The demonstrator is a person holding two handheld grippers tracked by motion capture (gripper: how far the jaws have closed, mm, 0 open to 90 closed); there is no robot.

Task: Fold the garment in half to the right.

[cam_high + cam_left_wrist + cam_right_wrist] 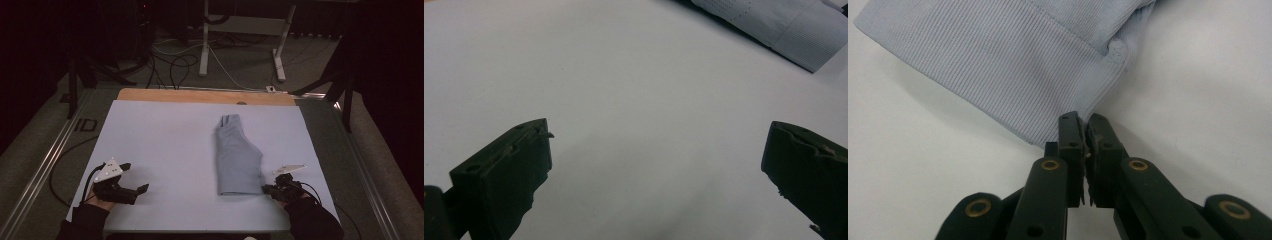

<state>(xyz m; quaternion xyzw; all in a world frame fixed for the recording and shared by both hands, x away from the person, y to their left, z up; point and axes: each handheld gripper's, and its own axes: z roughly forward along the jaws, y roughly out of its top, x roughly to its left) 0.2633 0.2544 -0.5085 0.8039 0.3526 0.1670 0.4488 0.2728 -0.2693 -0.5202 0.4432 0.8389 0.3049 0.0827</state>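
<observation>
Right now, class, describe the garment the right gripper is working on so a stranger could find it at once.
Start at the pale sheet covering the table. Right of its middle lies a folded light-blue garment, long and narrow, running away from the person. It is the only cloth there, and the right gripper sits shut at its near ribbed corner.

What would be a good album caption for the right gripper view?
The right gripper, jaws nearly closed, at the ribbed hem corner of a folded light-blue garment lying on a white table.

Finely ribbed pale-blue cloth garment (pixel 1013 65) on smooth matt table (pixel 160 140).
</observation>
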